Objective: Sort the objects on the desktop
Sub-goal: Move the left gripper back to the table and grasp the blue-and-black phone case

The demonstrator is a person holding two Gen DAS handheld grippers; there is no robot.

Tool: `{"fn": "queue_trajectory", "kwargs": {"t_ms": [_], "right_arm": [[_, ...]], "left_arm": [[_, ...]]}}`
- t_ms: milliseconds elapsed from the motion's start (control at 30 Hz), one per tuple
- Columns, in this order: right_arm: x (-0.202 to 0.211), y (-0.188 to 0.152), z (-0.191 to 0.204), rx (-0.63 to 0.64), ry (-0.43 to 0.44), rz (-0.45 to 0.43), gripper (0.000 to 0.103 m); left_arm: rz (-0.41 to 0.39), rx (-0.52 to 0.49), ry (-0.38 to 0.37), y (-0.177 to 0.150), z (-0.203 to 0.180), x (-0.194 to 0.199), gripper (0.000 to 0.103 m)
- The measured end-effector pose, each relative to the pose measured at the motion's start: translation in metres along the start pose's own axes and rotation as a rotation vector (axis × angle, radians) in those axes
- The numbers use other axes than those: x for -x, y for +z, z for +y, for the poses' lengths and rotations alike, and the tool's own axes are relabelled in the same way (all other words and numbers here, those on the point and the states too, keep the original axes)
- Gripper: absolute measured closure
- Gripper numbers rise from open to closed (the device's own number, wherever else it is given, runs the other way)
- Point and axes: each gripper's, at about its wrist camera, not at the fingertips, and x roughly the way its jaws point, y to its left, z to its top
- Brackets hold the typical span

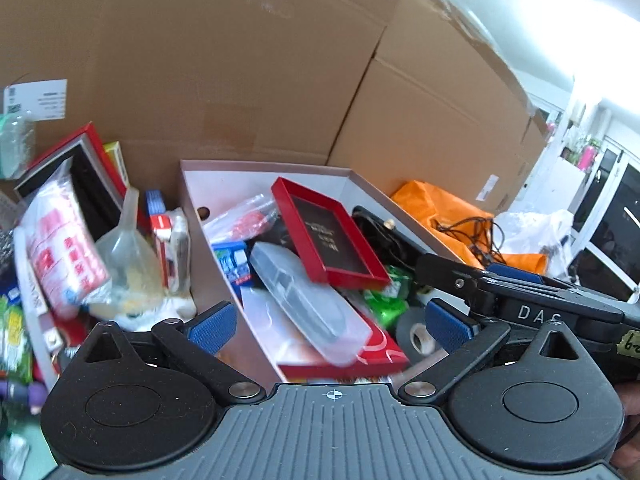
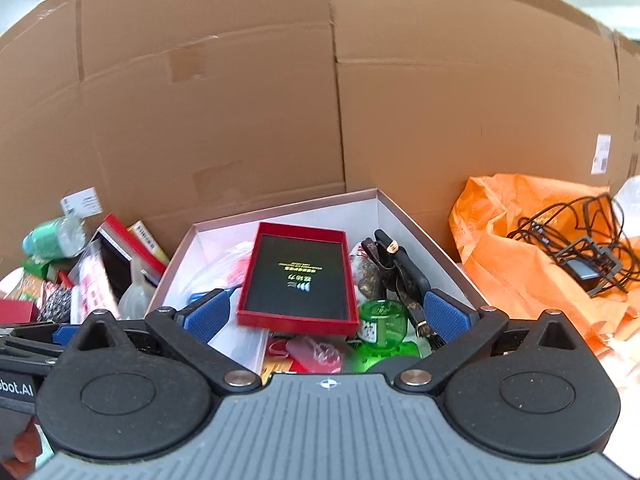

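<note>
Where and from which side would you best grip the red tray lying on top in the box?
Grip the red tray by its raised near rim, coming from above and the front: it lies tilted on the pile in the box, open face up, that thin edge exposed.

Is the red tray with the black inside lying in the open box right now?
Yes, the red tray lies tilted on top of the clutter inside the open box, held by neither gripper.

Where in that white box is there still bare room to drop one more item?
Bare floor shows only in the white box's back-left corner, between its rear wall and the red tray. The rest is piled: clear case, green jar, black strap. Left of the box is crowded too.
</note>
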Motion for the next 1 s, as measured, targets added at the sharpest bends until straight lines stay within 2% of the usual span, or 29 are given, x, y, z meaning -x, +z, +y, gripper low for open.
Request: {"fn": "queue_trajectory", "kwargs": {"t_ms": [233, 433, 633, 833, 900, 1000], "right_arm": [[0.030, -0.017, 0.016, 0.030, -0.030, -0.018, 0.000], [0.050, -0.029, 0.025, 0.017, -0.035, -0.023, 0.000], [0.068, -0.051, 0.047, 0.038, -0.026, -0.020, 0.000], [0.070, -0.090, 0.075, 0.008, 0.097, 0.055, 0.000], [0.067, -0.103, 0.086, 0.022, 0.130, 0.085, 0.000], [0.062, -0.119, 0.100, 0.049, 0.131, 0.100, 0.000]], "left_arm": [[-0.037, -0.111, 0.072, -0.020, -0.016, 0.032, 0.000], [-0.041, -0.124, 0.071, -0.032, -0.019, 0.054, 0.000], [-0.049, -0.083, 0.083, -0.065, -0.005, 0.079, 0.000], [-0.016, -0.006, 0.039, -0.112, 0.030, 0.104, 0.000], [-0.013, 0.008, 0.057, -0.124, 0.041, 0.113, 0.000], [-0.002, 0.013, 0.087, -0.138, 0.060, 0.125, 0.000]]}}
